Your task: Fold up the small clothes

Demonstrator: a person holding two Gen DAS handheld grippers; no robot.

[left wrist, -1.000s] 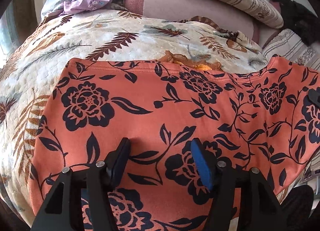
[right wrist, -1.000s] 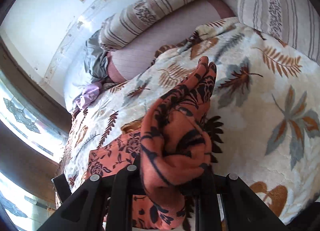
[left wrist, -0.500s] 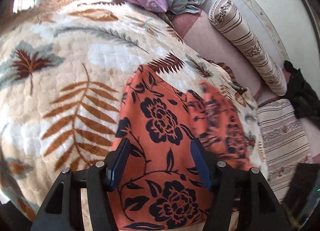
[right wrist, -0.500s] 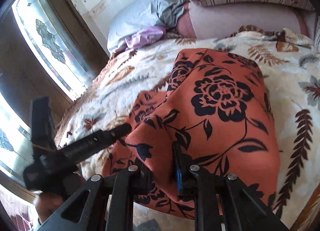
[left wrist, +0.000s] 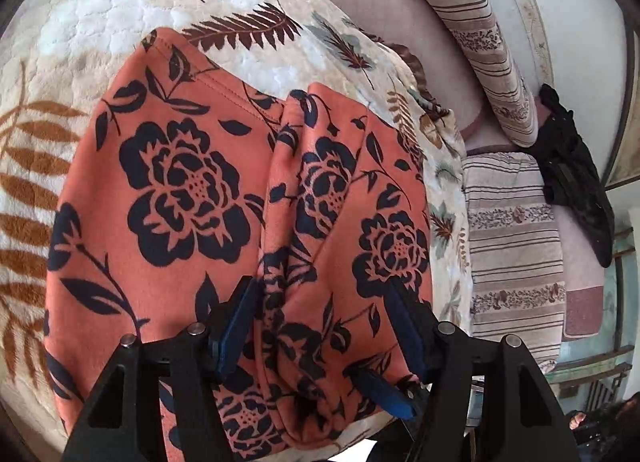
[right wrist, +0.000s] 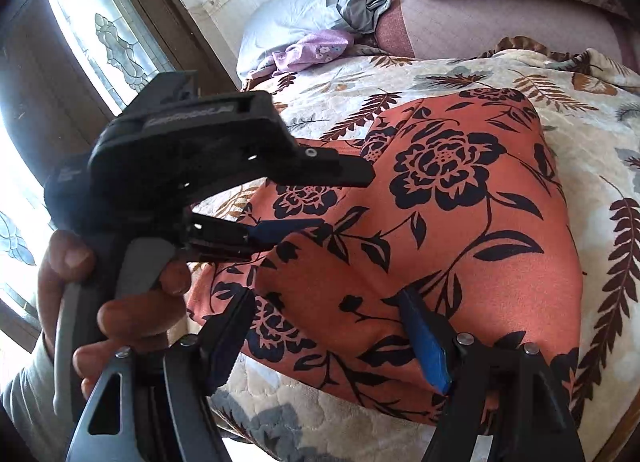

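One orange knit garment printed with black flowers and leaves (left wrist: pixel 192 197) is spread on a cream quilted bedspread patterned with brown fern leaves (left wrist: pixel 100 13), and all places below are given from that garment. It is doubled over: a folded flap lies along its right part in the left wrist view, ending in a raised ridge down the garment's middle.

The left gripper (left wrist: pixel 320 318) is held over the garment's near edge with its jaws standing well apart; the ridge of the fold is seen between the two blue pads, but neither pad is seen pressing the cloth, so nothing is gripped. In the right wrist view this same gripper (right wrist: pixel 320 201) is seen from the side above the garment's left edge, held by a hand (right wrist: pixel 120 302).

The right gripper (right wrist: pixel 332 326) is over the garment's near edge, and its jaws have just been opening; they now stand wide, with the folded cloth lying flat between and under them, released.

Beyond the garment's far edge, two striped beige cushions (left wrist: pixel 472 41) are counted, along with one lilac cloth (right wrist: pixel 312 49), one pale grey-blue bundle of fabric (right wrist: pixel 320 1) and one black object (left wrist: pixel 576 173) to the far right.
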